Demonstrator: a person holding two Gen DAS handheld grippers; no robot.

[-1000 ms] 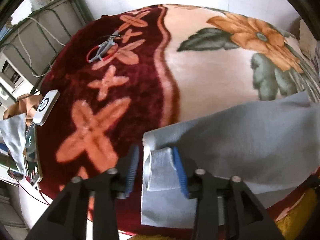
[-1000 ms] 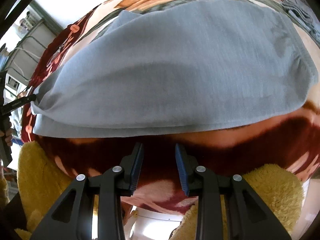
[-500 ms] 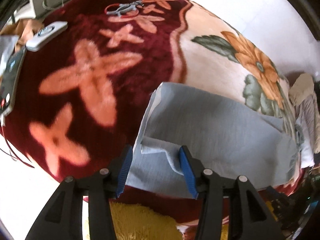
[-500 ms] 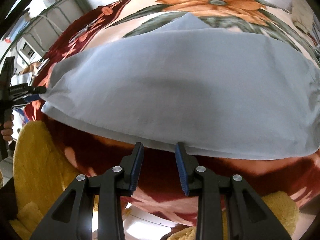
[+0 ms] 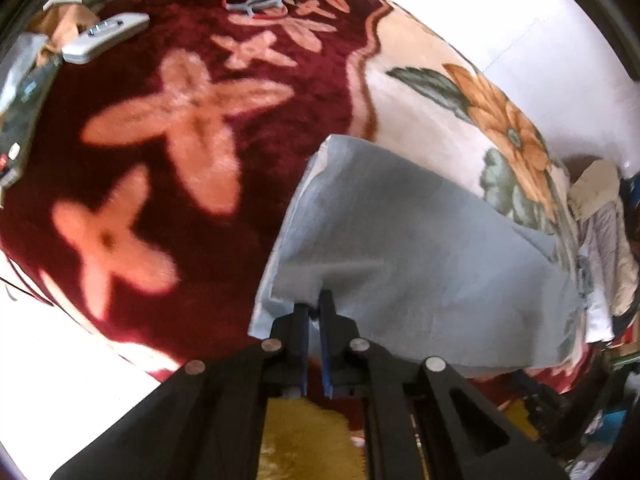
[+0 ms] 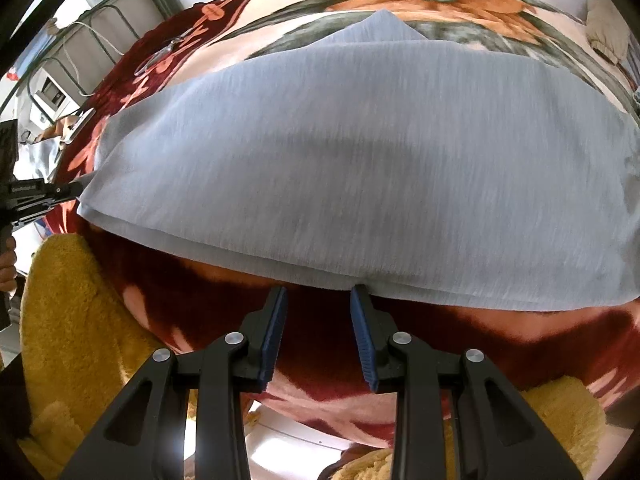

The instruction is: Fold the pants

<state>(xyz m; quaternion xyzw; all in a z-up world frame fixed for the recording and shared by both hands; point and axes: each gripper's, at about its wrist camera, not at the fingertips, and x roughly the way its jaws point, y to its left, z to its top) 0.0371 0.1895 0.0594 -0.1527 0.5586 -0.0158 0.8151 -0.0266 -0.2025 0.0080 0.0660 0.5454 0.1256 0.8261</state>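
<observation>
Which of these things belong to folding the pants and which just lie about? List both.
For the job: grey pants; left gripper, shut on their near edge; right gripper, open just short of their hem.

Lying about: white remote; grey and red tool; floral blanket; yellow plush fabric.

Bright daylight fills both fisheye views, washing the floor beyond the blanket (image 5: pixel 168 128) to near-white. Motion blur smears the blanket's pattern and the grey pants (image 6: pixel 360 168). Edges bow strongly into a dark circular rim, and soft shadow lies under the pants' near hem.
</observation>
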